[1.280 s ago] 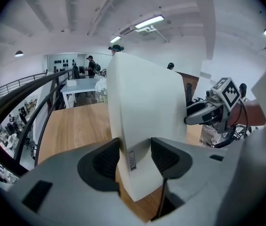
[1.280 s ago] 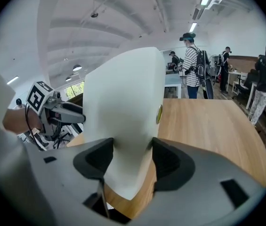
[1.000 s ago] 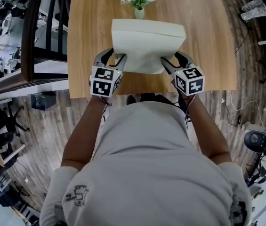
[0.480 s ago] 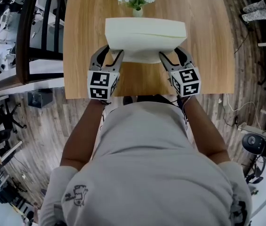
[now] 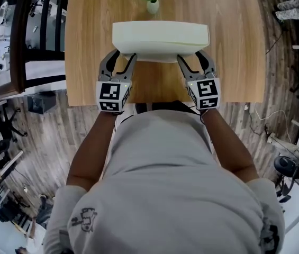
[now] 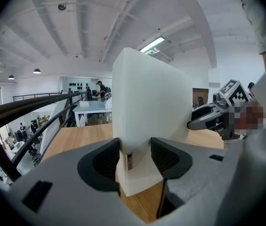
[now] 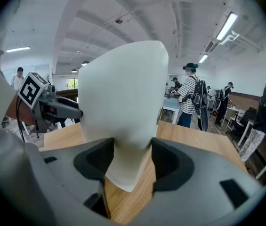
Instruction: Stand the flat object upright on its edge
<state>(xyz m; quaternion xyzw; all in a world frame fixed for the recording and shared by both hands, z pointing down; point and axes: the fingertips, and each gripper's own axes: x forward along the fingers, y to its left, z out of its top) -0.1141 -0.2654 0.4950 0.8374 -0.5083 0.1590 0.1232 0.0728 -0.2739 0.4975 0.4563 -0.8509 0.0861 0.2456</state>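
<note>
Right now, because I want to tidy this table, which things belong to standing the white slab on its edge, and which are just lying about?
Part of the job:
- thick white foam-like slab
- left tongs and right tongs, both clamped on its near edge
- light wooden table beneath

Just about:
- small pale vase of white flowers, behind the slab

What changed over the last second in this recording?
The white slab tipped further up toward vertical, so the head view now shows mostly its top edge. Left gripper and right gripper stayed clamped on its lower corners; the flower vase kept its place on the table.
</note>
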